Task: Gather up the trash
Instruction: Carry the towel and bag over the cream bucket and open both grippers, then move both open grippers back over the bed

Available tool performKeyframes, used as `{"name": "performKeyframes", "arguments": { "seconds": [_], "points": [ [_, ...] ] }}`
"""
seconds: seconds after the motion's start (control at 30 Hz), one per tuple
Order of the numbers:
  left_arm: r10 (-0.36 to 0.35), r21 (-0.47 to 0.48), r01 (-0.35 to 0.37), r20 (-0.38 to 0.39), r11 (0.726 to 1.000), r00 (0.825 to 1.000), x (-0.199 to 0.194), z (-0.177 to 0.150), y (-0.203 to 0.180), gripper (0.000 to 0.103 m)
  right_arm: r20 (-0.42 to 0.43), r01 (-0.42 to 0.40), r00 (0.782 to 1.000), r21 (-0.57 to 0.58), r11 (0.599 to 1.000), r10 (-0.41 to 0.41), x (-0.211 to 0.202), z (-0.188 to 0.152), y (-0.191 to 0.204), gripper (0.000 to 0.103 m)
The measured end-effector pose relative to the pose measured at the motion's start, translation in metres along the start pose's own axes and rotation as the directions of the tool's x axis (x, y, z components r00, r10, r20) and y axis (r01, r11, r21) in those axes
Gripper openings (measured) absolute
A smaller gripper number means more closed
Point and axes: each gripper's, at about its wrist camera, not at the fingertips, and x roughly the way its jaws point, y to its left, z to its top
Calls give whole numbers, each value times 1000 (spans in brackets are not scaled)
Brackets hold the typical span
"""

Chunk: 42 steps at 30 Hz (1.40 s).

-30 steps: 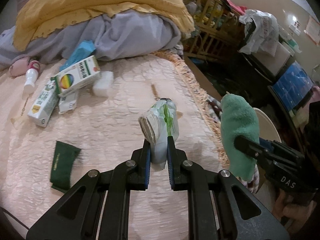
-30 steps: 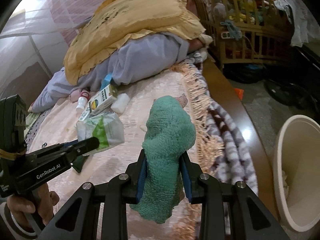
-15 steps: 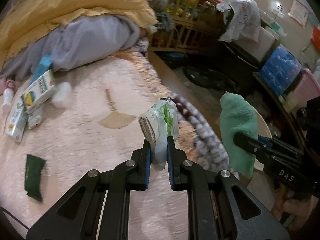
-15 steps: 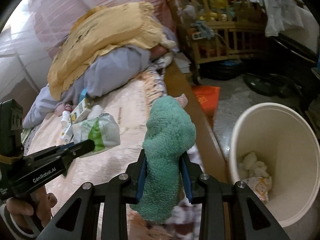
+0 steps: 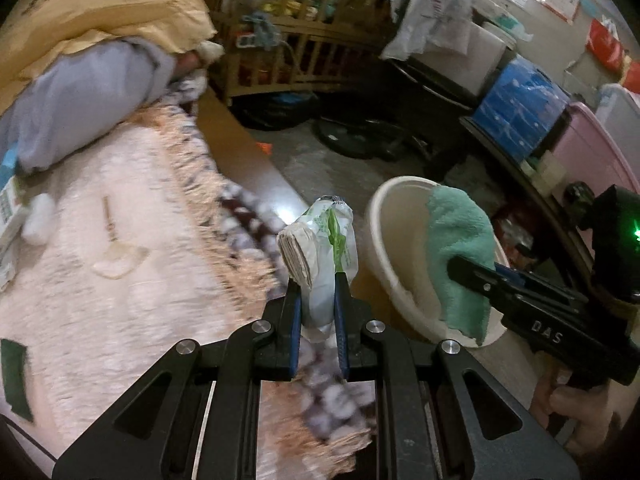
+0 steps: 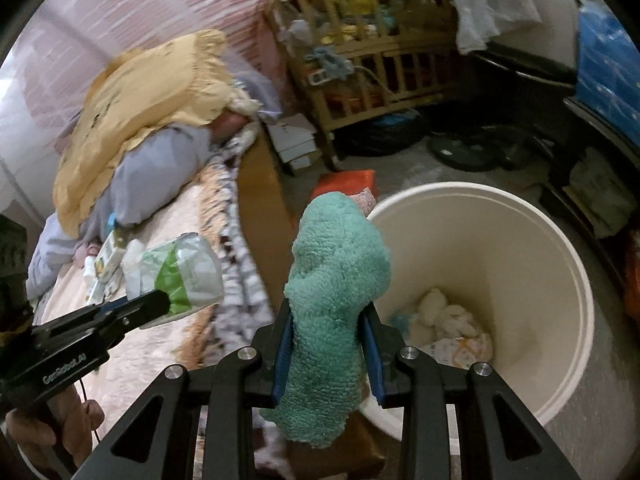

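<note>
My left gripper (image 5: 317, 280) is shut on a white and green tissue pack (image 5: 320, 240), held over the fringed edge of the bed. The same pack (image 6: 176, 268) shows at the left of the right wrist view, in the left gripper (image 6: 160, 300). My right gripper (image 6: 328, 312) is shut on a green fuzzy cloth (image 6: 336, 280), at the near left rim of a cream trash bin (image 6: 560, 248) on the floor. Crumpled white tissues (image 6: 448, 320) lie in the bin's bottom. In the left wrist view the green cloth (image 5: 460, 240) and the right gripper (image 5: 472, 272) hang over the bin (image 5: 384, 232).
The pink bedspread (image 5: 100, 280) still holds small cartons (image 6: 108, 256), a dark green packet (image 5: 16, 376) and a wooden pick (image 5: 108, 216). Yellow and grey bedding (image 6: 152, 112) is piled at the head. A wooden crib (image 6: 380, 60), storage boxes (image 5: 520, 112) and dark clutter line the floor.
Both grippers have swung to the right, from over the bed to its edge and the bin. The bin has come fully into the right wrist view. Both grips are unchanged.
</note>
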Motion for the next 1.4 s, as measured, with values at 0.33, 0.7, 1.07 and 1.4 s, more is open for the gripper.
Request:
{"name": "performKeyframes", "arguments": {
  "seconds": [0.33, 0.7, 1.07, 1.4],
  "points": [
    [-67, 42, 69, -35, 997, 997, 31, 8, -39, 12, 1, 59, 998, 76, 995, -59, -3, 1, -50, 30],
    [-135, 47, 138, -71, 989, 988, 63, 15, -64, 12, -17, 103, 995, 133, 986, -102, 4, 3, -87, 30],
    [-192, 60, 197, -82, 979, 978, 75, 15, -74, 25, -21, 153, 988, 162, 975, -152, 13, 3, -102, 44],
    [-140, -9, 140, -71, 990, 988, 58, 10, -39, 46, -60, 125, 991, 133, 983, -118, 24, -4, -84, 48]
  ]
}}
